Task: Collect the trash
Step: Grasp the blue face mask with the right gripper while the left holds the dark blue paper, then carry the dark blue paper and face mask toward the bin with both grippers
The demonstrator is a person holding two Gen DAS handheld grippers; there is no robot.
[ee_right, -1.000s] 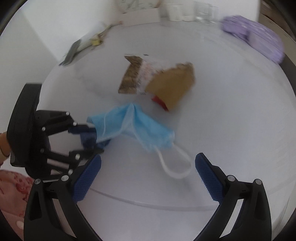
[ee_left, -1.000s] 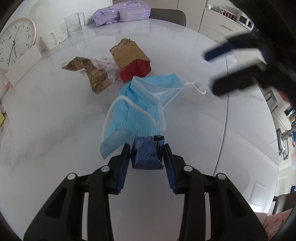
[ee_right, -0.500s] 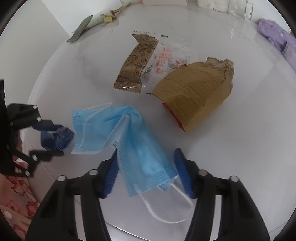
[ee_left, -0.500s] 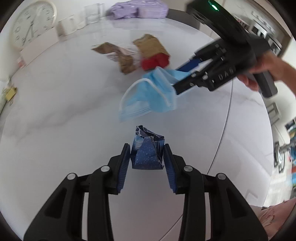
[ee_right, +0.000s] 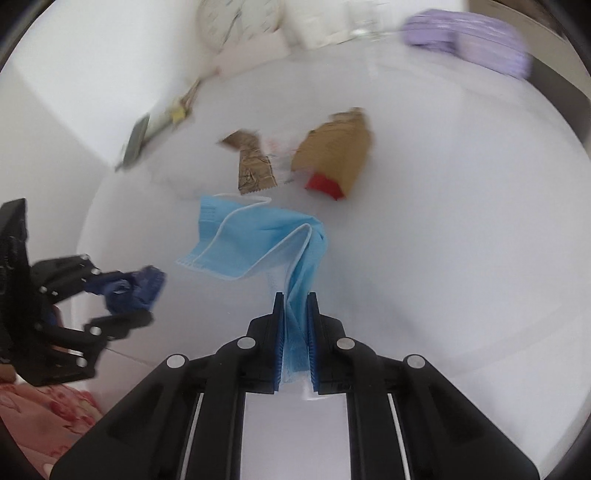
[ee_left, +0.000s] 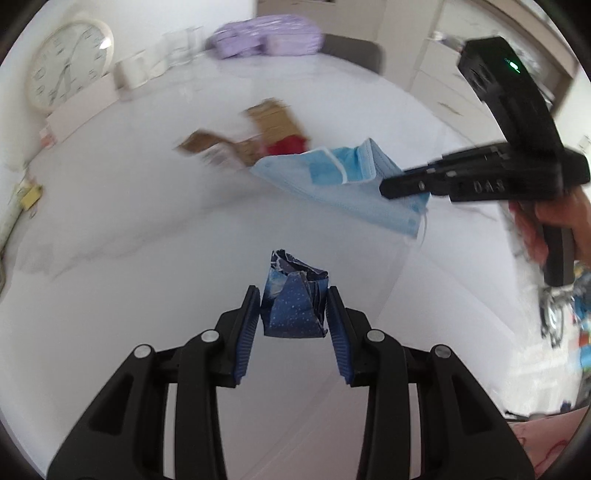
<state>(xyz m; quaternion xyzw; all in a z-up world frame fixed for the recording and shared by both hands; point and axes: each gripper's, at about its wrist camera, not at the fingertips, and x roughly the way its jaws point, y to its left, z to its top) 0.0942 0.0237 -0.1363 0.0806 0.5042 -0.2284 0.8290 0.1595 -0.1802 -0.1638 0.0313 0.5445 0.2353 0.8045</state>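
Observation:
My left gripper (ee_left: 293, 295) is shut on a crumpled dark blue wrapper (ee_left: 293, 302) and holds it above the white marble table (ee_left: 129, 229). My right gripper (ee_right: 295, 299) is shut on a light blue face mask (ee_right: 255, 243), which hangs lifted off the table. In the left wrist view the mask (ee_left: 351, 184) dangles from the right gripper (ee_left: 402, 184), held by a person's hand (ee_left: 554, 221) at the right. In the right wrist view the left gripper (ee_right: 147, 295) with the blue wrapper (ee_right: 129, 290) is at the left.
A brown paper bag with a red end (ee_right: 336, 158), a brown snack wrapper (ee_right: 253, 166) and clear plastic lie mid-table. A wall clock (ee_left: 68, 79), glasses and a purple bag (ee_left: 266, 35) stand at the far edge. The table's front edge is near both grippers.
My right gripper has closed on the mask and lifted it off the table. The left gripper rose with the blue wrapper still in it.

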